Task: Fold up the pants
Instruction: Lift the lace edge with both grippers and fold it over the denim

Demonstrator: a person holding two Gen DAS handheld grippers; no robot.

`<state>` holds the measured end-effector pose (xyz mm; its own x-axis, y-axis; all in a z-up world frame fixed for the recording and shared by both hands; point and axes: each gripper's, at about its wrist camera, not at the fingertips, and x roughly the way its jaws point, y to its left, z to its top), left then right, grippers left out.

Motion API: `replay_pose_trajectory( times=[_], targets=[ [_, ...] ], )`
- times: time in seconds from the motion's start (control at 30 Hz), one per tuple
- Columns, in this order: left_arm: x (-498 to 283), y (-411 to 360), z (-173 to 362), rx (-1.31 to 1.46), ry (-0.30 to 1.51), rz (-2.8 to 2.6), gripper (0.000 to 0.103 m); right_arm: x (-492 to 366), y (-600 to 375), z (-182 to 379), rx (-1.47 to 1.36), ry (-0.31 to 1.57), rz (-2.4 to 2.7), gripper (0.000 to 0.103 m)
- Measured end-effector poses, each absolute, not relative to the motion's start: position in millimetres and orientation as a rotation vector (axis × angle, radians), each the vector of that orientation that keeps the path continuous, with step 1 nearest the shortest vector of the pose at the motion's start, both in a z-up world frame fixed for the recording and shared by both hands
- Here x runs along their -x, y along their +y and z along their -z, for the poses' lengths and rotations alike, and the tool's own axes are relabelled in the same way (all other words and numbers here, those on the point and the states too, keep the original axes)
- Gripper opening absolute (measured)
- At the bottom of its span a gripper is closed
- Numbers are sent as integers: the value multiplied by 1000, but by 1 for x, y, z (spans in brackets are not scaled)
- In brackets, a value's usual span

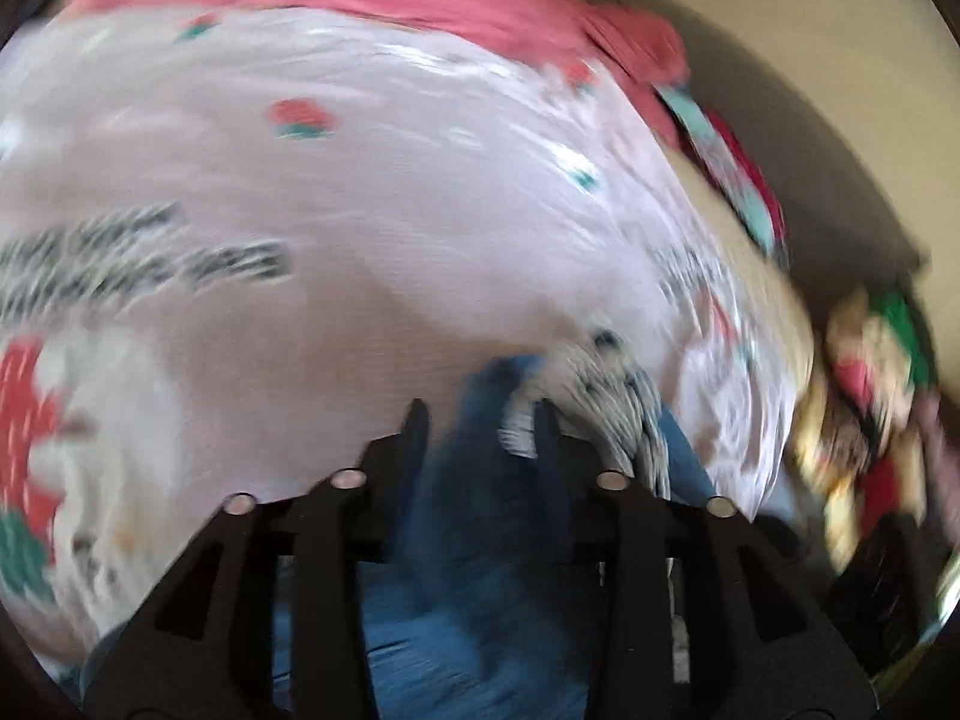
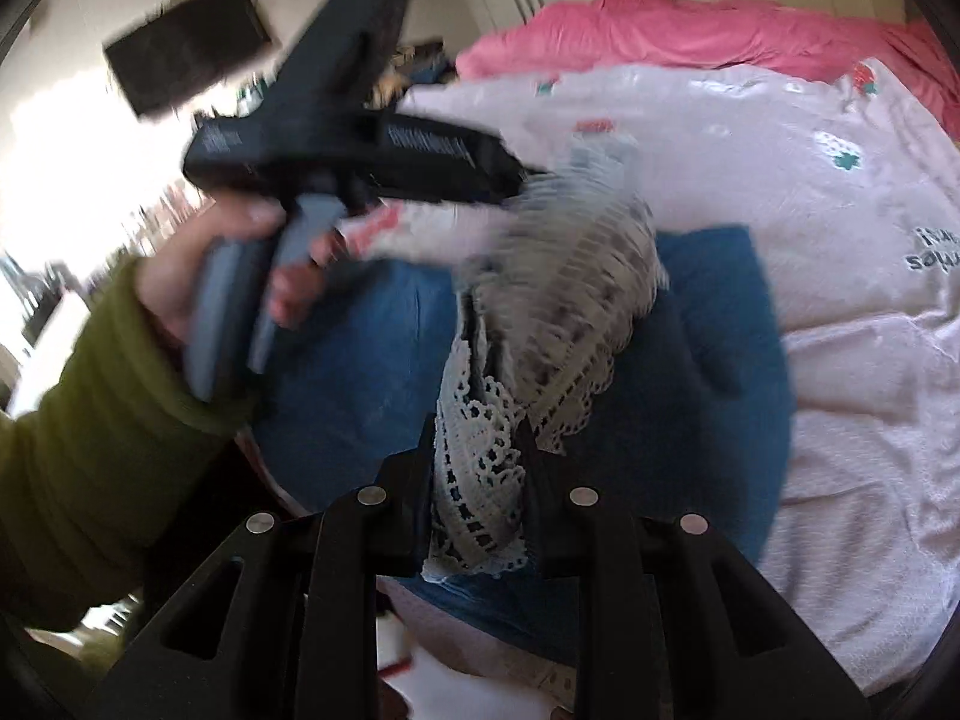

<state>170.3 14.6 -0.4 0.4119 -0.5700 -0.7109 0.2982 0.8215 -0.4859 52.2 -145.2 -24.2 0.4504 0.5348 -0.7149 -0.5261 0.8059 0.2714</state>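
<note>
The pants are blue denim with a white lace hem, lying on a bed. My right gripper is shut on the lace hem and lifts it above the denim. My left gripper is shut on blue denim and a bunch of the lace trim. In the right wrist view the left gripper is held by a hand in a green sleeve, and its tip meets the raised lace. Both views are motion-blurred.
The bed has a pale pink printed cover and a pink blanket at the far side. In the left wrist view a colourful heap of things lies right of the bed near a beige wall.
</note>
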Motion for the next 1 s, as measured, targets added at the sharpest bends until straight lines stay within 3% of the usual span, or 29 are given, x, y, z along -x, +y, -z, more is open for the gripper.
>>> replay_pose_trajectory(
  times=[0.13,0.2,0.23,0.27,0.37,0.53,0.77,1.0],
  targets=[
    [-173,50,6,431,1002,540,48,-34,-112,24,170,853,-644,25],
    [-175,53,8,449,1006,549,49,-27,-92,30,257,843,-644,27],
    [-176,51,10,463,1017,570,52,-24,-86,33,283,833,-652,31],
    [-177,48,13,476,1032,598,54,-20,-80,35,312,815,-663,41],
    [-173,34,21,465,1061,629,58,-6,-75,29,336,757,-706,52],
    [-170,25,23,460,1052,655,58,-3,-110,13,208,740,-673,53],
    [-166,14,23,424,1047,662,58,7,-105,25,248,771,-644,56],
    [-162,4,22,350,1038,636,37,3,-76,39,318,792,-555,55]
  ],
)
